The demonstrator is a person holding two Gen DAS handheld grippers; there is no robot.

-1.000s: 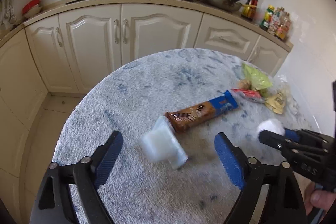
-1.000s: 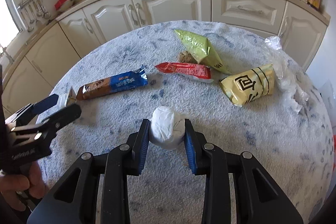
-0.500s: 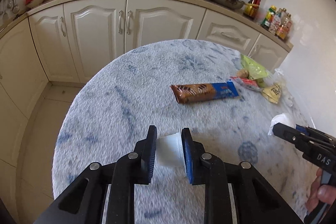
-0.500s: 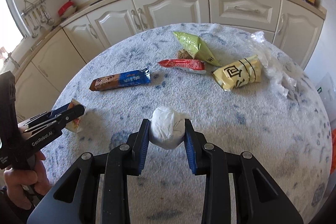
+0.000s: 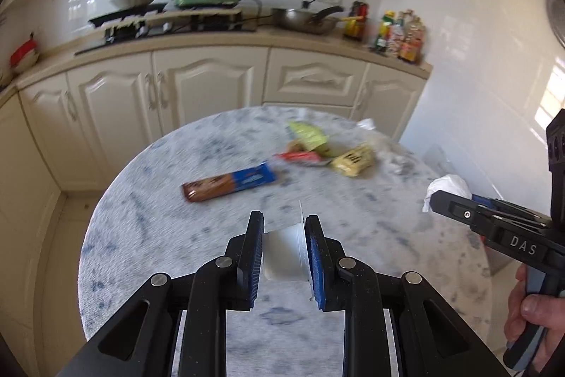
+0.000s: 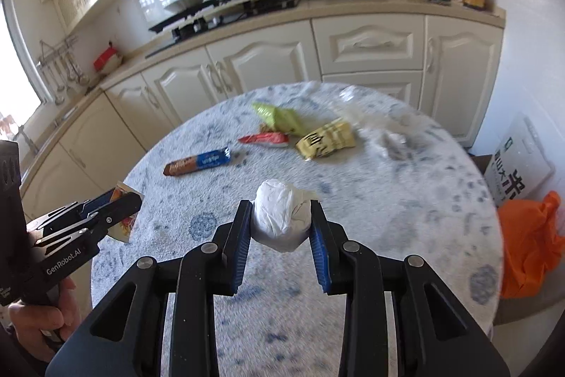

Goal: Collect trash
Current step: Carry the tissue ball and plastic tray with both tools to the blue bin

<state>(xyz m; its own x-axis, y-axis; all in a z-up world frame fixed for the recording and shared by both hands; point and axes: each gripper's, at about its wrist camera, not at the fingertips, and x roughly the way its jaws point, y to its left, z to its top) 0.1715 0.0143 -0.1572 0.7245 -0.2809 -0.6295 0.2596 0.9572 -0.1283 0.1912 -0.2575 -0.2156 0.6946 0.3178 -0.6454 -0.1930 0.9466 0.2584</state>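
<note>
**Gripping one piece of trash in each claw above the round desk**

Pinching a small white plastic cup (image 5: 284, 251), the left claw (image 5: 284, 257) is narrowed around it. The right claw (image 6: 281, 228) is clamped on one white crumpled wad (image 6: 282, 216). Both hang over the near part of the desk (image 6: 406, 200). Ahead of them lie four wrappers: one brown-and-blue biscuit pack (image 6: 197, 161) nearest, then one red wrapper (image 6: 265, 139), one yellow packet (image 6: 326, 138) and one green bag (image 6: 282, 119) farthest.

L claw (image 5: 284, 253) raised w/ plastic cup (image 5: 285, 253).
</note>
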